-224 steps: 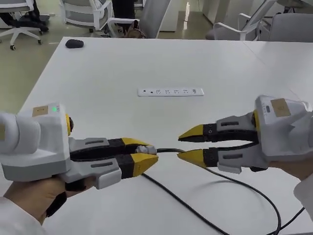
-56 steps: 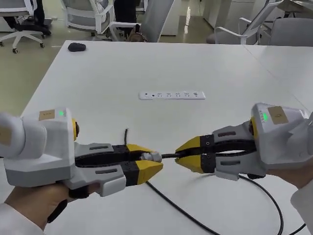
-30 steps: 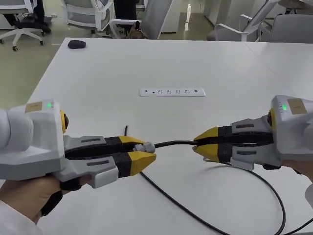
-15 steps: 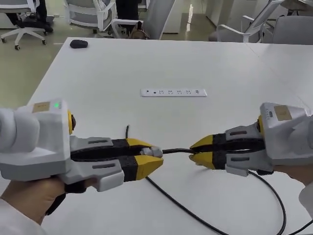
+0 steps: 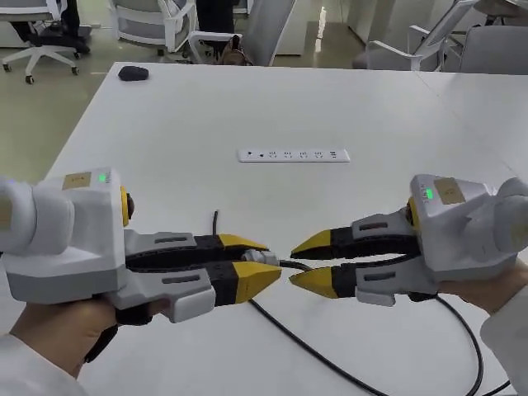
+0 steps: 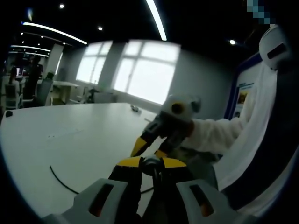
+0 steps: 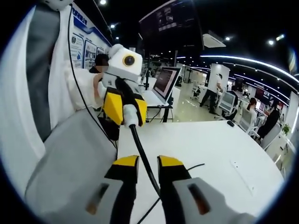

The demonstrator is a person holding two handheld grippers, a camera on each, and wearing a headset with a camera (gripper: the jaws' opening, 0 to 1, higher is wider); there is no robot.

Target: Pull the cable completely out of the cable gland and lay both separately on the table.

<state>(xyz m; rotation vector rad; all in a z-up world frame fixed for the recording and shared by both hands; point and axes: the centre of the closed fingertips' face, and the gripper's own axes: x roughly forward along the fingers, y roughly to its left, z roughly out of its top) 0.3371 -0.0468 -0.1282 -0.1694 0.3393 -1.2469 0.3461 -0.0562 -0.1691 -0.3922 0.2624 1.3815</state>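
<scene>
Having let go, the right claw now gapes around the cable just beside the cable gland, which the left claw clamps above the table, likely re-gripping for another pull.

head view: bright, even, sharp | gripper views: dimmer, fisheye-bent edges | ceiling strips, windows glare

1. White power strip lies flat, mid-table, long side running across.
2. Small dark object near the far left corner; looks like a mouse.
3. Office chairs stand beyond the far edge.
4. Tilted screen on a stand, right gripper view.
</scene>
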